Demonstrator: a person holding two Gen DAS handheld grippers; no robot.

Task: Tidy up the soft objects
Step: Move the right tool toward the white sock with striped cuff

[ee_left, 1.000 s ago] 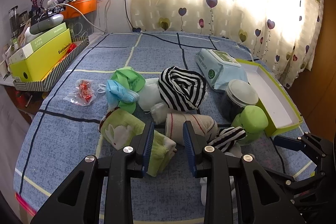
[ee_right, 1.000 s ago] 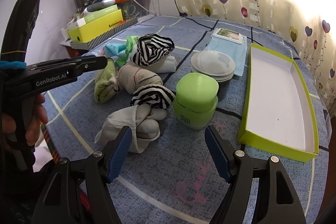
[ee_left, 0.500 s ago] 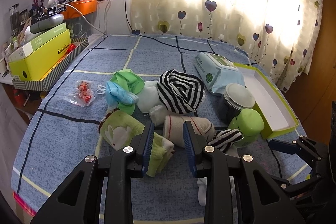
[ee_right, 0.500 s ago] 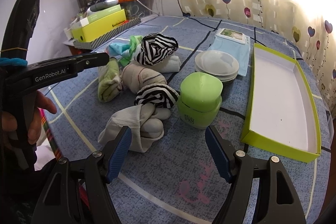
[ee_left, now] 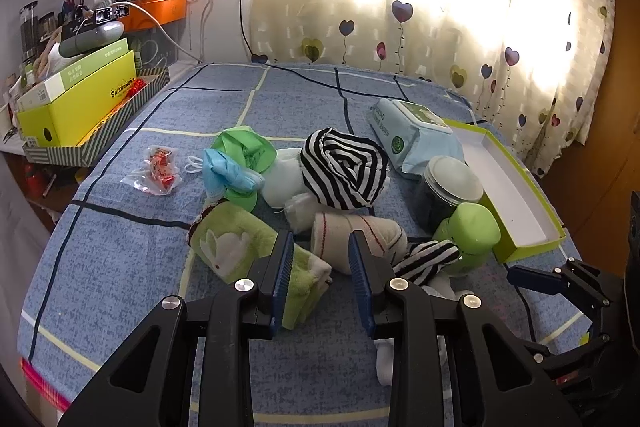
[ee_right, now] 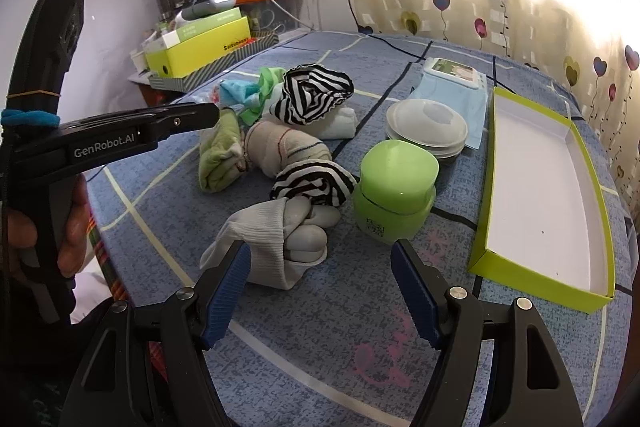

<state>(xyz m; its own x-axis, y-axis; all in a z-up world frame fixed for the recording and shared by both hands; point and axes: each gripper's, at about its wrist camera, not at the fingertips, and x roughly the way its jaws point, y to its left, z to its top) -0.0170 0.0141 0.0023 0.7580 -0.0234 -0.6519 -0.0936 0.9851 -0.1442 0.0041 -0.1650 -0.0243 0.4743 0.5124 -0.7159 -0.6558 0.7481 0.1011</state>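
Approach is my guess at the step in hand: nothing is picked up, and both tools hang above the blue checked bedspread in front of the pile. My right gripper has its fingers spread wide with nothing between them; the knotted white socks lie just beyond my near-side fingertip, touching the small striped bundle behind them. My left gripper is parted more narrowly and is also empty. The green rabbit towel sits partly behind its left finger, and the rolled beige sock shows just past the gap between the tips, close to the right finger.

Next, I think, my right hand should shift leftward and drop so the white socks sit squarely between the pads, then close and carry them to the open yellow-green box, which lies well off to the right of my right fingers with its tray bare.

Room is tight on that route: the green jar stands just ahead of my right fingertip, touching the striped bundle, and the clear-lidded jar stands behind it, so I would lift over them. The near edge of the bed is close under both tools; bare cloth lies directly below my right fingers.
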